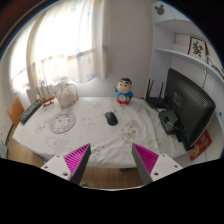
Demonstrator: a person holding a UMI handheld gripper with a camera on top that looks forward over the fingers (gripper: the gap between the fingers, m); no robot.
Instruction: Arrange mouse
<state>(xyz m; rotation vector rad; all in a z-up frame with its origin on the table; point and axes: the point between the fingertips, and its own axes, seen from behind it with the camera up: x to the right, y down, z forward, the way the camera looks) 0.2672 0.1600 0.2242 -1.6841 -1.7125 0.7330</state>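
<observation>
The mouse (111, 118), small and dark, lies on the table (90, 140) near its middle, well ahead of the tool (112, 160) and roughly on the line between its two fingers. It rests on its own, apart from every other item.

The tool stands open: the pink pads (77, 159) are spread wide with nothing between them. Both fingers hang over the near edge of the table, clear of its surface, pointing level toward the far wall.

Behind the mouse, at the back of the table, a blue and white figurine (124, 91) stands upright. To the left of the mouse lies a round patterned disc (63, 123), and beyond it a clear glass jar (66, 95) stands near the window (65, 45). A dark keyboard-like object (32, 110) lies at the table's left end. To the right a black monitor (187, 100) stands tilted, with a dark router with antennas (155, 95) beside it. A white shelf (185, 50) hangs on the wall above.
</observation>
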